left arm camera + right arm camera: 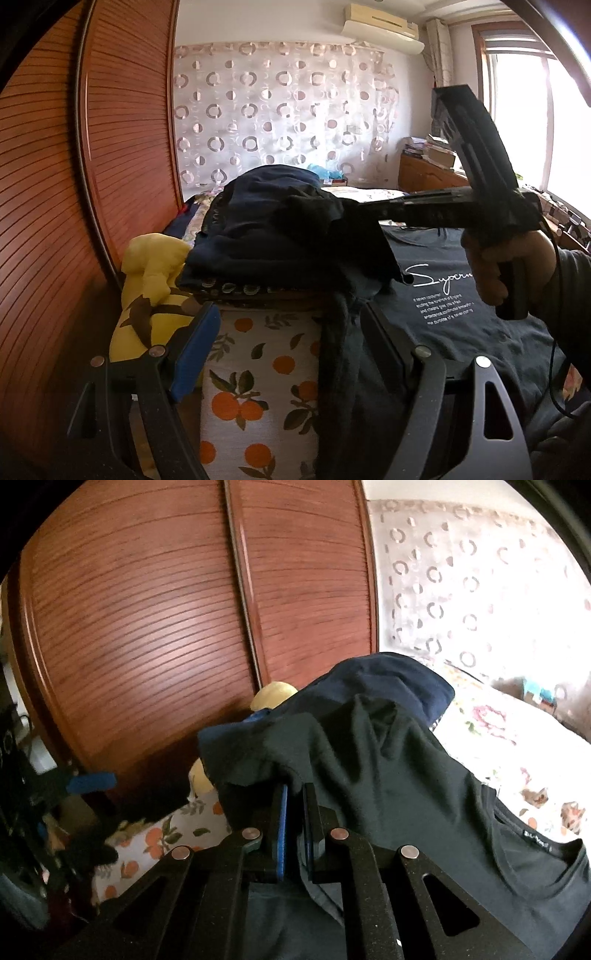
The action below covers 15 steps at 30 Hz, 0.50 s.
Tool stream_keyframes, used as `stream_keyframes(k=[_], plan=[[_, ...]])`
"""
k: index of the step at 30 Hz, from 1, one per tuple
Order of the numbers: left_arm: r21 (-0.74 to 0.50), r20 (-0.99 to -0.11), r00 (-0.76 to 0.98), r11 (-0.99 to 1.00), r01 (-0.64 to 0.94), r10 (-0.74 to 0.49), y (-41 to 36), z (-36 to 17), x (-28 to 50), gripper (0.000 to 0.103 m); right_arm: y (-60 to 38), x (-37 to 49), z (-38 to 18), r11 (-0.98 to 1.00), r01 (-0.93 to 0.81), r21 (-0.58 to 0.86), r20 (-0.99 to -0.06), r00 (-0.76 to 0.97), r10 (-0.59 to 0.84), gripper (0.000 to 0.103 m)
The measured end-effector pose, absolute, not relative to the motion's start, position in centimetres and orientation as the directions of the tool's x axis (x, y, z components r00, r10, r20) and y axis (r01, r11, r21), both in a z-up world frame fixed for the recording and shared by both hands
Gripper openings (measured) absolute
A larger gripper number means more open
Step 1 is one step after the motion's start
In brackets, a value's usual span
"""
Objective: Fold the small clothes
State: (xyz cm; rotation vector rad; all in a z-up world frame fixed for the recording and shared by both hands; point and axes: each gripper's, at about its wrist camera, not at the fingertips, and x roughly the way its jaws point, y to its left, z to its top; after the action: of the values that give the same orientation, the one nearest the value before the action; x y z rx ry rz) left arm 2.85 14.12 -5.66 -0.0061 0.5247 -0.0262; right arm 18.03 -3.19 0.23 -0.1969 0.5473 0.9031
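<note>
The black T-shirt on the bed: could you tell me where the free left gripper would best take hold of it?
Probably the loose hem strip hanging down between the open left gripper, approached straight ahead. The black T-shirt lies printed side up, and the right gripper already pinches a fold of it, so a second hold on that hanging edge would let both spread the cloth.

two grippers (288, 332), one t-shirt (461, 295)

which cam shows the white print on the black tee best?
Left wrist: the white print on the black tee faces the lens, partly readable. Right wrist shows only the tee's collar label and plain fabric; the print is out of sight.
</note>
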Motion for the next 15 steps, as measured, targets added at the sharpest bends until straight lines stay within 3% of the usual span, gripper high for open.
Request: stream_keyframes(k=[7,12,15], plan=[[-0.004,-0.503,0.863,0.999,0.045,-0.041,13.2,-5.4,2.9,0.079,-6.0,18.8,1.5,0.693,-0.717,0.074,-0.488,0.579,0.653,0.006],[-0.003,-0.506,0.861,0.999,0.053,-0.047,12.7,-5.4,3.1,0.079,-9.9,19.9,2.5,0.816,-0.573,0.075,-0.485,0.694,0.532,0.006],[-0.001,-0.509,0.859,0.998,0.059,-0.051,12.3,-5.6,3.3,0.079,-11.5,20.2,1.7,0.866,-0.498,0.036,-0.496,0.744,0.448,0.022]])
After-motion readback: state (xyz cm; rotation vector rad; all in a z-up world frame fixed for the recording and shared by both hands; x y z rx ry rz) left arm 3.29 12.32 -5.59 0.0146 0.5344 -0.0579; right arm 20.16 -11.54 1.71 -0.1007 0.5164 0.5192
